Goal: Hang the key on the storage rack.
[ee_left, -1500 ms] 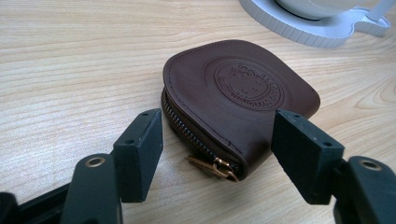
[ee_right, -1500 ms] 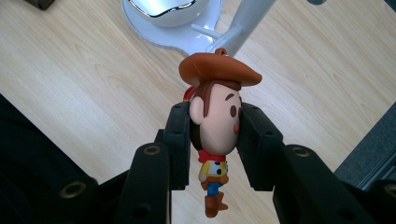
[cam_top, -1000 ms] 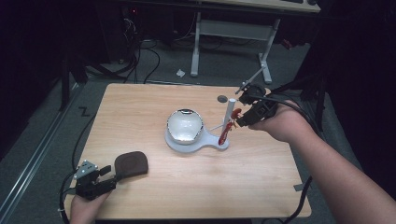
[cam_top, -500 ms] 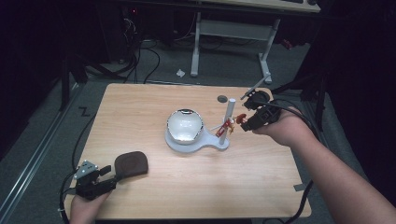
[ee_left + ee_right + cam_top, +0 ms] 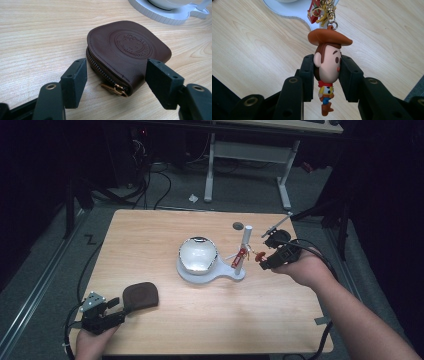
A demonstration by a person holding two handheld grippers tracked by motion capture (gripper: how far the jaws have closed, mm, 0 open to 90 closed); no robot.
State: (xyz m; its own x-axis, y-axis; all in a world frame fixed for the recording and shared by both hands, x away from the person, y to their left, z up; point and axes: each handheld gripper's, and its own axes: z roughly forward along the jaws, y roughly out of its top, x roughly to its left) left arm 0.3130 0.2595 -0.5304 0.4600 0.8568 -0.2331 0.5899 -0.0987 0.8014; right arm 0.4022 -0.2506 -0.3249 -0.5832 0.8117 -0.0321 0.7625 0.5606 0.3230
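Right gripper (image 5: pixel 327 75) clamped on cowboy keychain (image 5: pixel 327 67) at frame centre; left gripper (image 5: pixel 116 82), lower frame, jaws apart around brown pouch (image 5: pixel 130 52), not touching.

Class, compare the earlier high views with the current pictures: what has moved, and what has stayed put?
The right gripper, shut on the cowboy keychain figure, has come down and toward the person beside the white stand. The left gripper and the brown coin pouch have stayed where they were.

A dim lab or workshop: cables (image 5: pixel 150 185) trail over grey carpet behind the wooden desk (image 5: pixel 150 240), beside a metal-legged workbench (image 5: pixel 245 155).
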